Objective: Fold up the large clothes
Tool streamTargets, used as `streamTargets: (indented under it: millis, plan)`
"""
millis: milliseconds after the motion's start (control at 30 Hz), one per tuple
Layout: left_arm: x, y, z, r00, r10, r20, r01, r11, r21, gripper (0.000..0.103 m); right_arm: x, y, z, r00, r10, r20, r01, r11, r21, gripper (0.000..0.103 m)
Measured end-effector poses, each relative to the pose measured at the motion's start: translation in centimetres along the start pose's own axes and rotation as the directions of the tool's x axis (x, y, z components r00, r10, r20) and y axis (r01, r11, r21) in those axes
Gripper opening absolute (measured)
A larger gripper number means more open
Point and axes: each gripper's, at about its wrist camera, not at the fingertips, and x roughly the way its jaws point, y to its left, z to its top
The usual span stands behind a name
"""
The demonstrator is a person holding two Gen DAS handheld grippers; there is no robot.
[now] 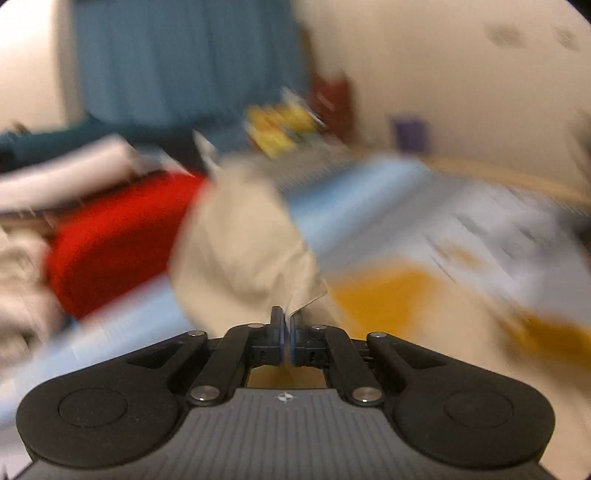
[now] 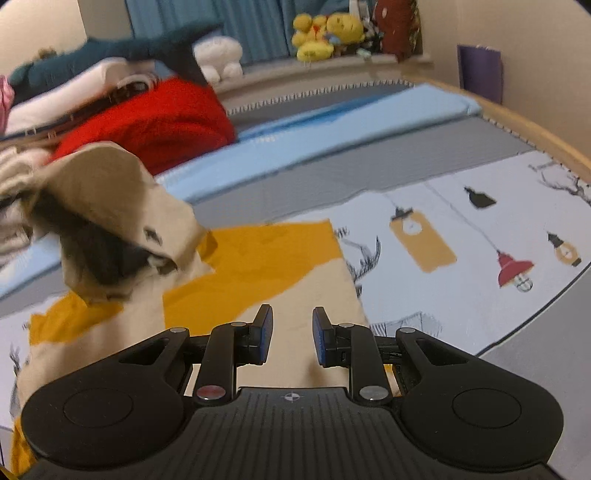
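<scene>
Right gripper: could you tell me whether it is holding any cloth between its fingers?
No. The right gripper stands open, with nothing between its fingers, only the beige cloth lying flat below.

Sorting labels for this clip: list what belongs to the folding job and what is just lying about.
Job: beige and yellow garment; left gripper pinching its edge; right gripper, open above it.

Lying about: red cloth; yellow plush toys; blue mat; purple bag.

Both wrist views look down along their gripper (close in), sharing the bed (image 2: 424,155).
</scene>
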Motion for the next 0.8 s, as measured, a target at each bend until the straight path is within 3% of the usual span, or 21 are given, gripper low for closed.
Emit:
streamTargets:
  millis: [33, 100, 167, 233, 267, 300, 367, 433, 500, 600, 667, 800]
  plan:
    - [-1.4, -1.3, -2.3, 0.996, -0.045, -0.079, 0.044, 0.999, -0.010, 0.018, -0.5, -0.1, 0.2, 1.000, 0.006, 0.026, -0.006, 1.000, 0.010, 0.024]
    - [-3.9, -3.0, -6.0, 0.966, -0.137, -0.220, 0.131, 0.991, -0.039, 0.030, -1.6, -0.5, 0.5, 0.997, 0.018, 0.078, -0.021, 0.999, 0.036, 0.025]
    - [-5.7, -3.3, -7.0, 0.960, -0.093, -0.263, 0.080, 0.995, -0.060, 0.036, -2.1, -1.0, 0.7, 0.994, 0.038, 0.103, -0.045, 0.997, 0.068, 0.025]
    - [-5.9, -1.7, -6.2, 0.955, -0.033, -0.295, -0.021, 0.983, -0.180, 0.037, -2.3, -1.5, 0.8, 0.992, 0.075, 0.104, -0.087, 0.990, 0.108, 0.028]
    - [-5.6, -0.5, -5.6, 0.948, -0.010, -0.317, -0.080, 0.960, -0.270, 0.038, -2.2, -1.6, 0.8, 0.991, 0.094, 0.096, -0.105, 0.987, 0.124, 0.028]
    - [-5.1, 1.0, -5.2, 0.941, 0.009, -0.338, -0.143, 0.916, -0.374, 0.039, -1.9, -1.6, 0.7, 0.990, 0.118, 0.081, -0.128, 0.982, 0.142, 0.029]
    - [-3.8, 3.8, -5.5, 0.941, 0.021, -0.339, -0.218, 0.804, -0.554, 0.039, -1.1, -1.5, 0.4, 0.984, 0.177, 0.035, -0.181, 0.966, 0.182, 0.031]
    - [-2.0, 5.5, -6.1, 0.945, 0.022, -0.328, -0.247, 0.705, -0.665, 0.039, 0.2, -1.1, 0.0, 0.972, 0.231, -0.031, -0.219, 0.951, 0.217, 0.039]
    - [0.0, 6.4, -7.1, 0.950, 0.000, -0.311, -0.241, 0.633, -0.736, 0.042, 1.5, -0.5, -0.6, 0.960, 0.264, -0.092, -0.234, 0.939, 0.251, 0.039]
    - [2.5, 6.9, -7.9, 0.941, -0.035, -0.337, -0.256, 0.578, -0.774, 0.045, 3.6, 0.3, -1.9, 0.944, 0.276, -0.182, -0.213, 0.929, 0.301, 0.039]
    - [3.4, 7.2, -8.4, 0.942, -0.049, -0.332, -0.252, 0.550, -0.797, 0.055, 4.6, 1.0, -2.8, 0.937, 0.263, -0.230, -0.184, 0.931, 0.315, 0.039]
    - [5.3, 7.4, -10.2, 0.937, -0.089, -0.338, -0.257, 0.479, -0.839, 0.055, 6.1, 1.8, -4.7, 0.910, 0.281, -0.305, -0.157, 0.914, 0.374, 0.039]
